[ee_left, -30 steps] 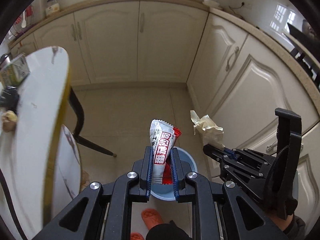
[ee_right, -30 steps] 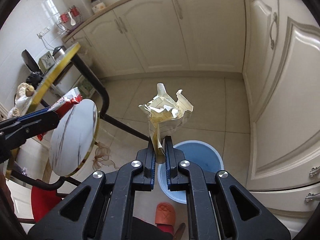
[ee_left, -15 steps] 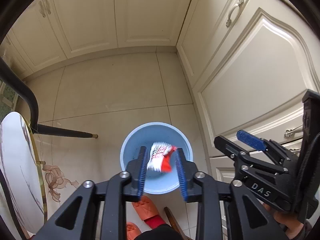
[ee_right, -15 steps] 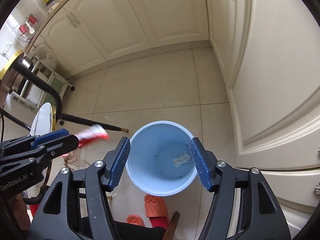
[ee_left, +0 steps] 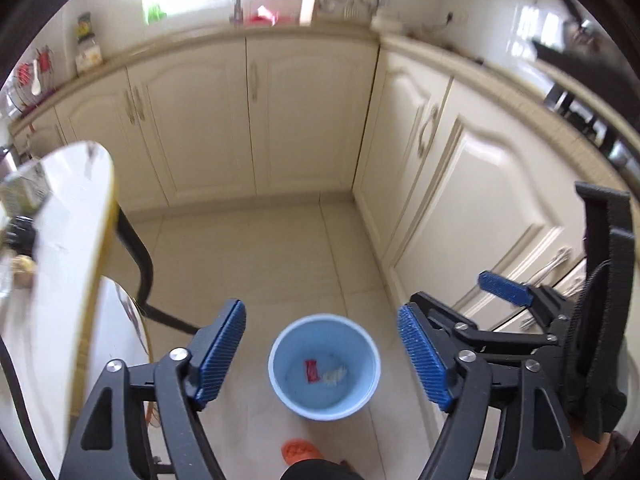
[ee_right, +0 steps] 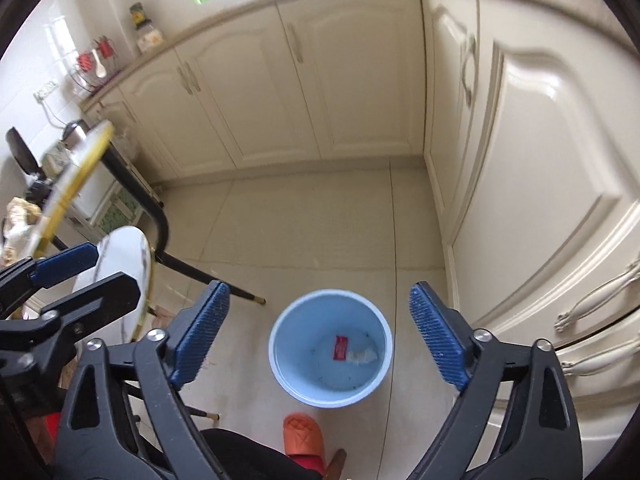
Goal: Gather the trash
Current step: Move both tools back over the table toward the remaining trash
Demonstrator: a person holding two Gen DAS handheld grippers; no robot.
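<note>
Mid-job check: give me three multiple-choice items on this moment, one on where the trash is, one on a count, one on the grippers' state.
1. The red wrapper lies:
A. in the blue bin
B. on the floor
C. on the round table

2. Trash pieces visible in the bin:
A. none
B. two
C. five

3. The left gripper and right gripper are:
A. both shut
B. one shut
C. both open

Answers: 1 A, it rests on the bin's bottom. 2 B, the wrapper beside the crumpled paper. 3 C, each pair of blue pads stands wide apart, holding nothing.
</note>
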